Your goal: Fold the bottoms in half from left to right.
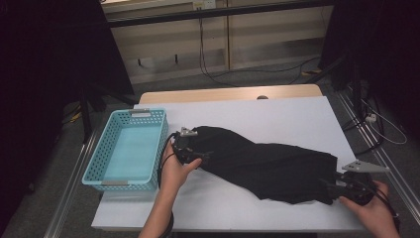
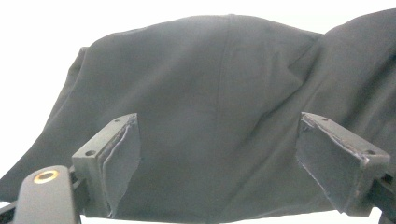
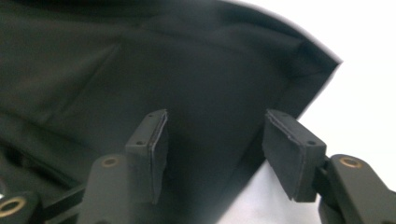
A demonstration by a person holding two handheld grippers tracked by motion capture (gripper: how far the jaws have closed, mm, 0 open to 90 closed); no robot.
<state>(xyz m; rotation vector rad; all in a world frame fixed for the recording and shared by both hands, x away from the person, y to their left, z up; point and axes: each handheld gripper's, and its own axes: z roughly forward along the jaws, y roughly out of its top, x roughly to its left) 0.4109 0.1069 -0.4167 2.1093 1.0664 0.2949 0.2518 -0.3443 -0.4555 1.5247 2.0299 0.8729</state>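
Handling a black garment point(image 1: 267, 166) spread on the bench top point(image 1: 277, 116), approx. centre to near-right corner. Left gripper point(image 1: 190, 148) sits at the garment's left end, next to the blue basket point(image 1: 130, 147) at the bench's left edge; right gripper point(image 1: 337, 191) sits at the right end, near the front-right corner.

Tool state: in the left gripper view, jaws stand wide apart w/ fabric point(image 2: 210, 116) between and beyond them, not clamped. In the right gripper view, jaws also apart, straddling the garment's edge point(image 3: 261, 154), no grip.

Orientation: long axis runs left-right, slanted; left end lies farther back, right end nearer the front edge.

Risks (judgement):
- Closing now may catch one layer only; garment would unfold on lift.
- Uneven pull btwn ends could bunch the cloth or drag it off the front edge.
- Left end may snag the basket rim.
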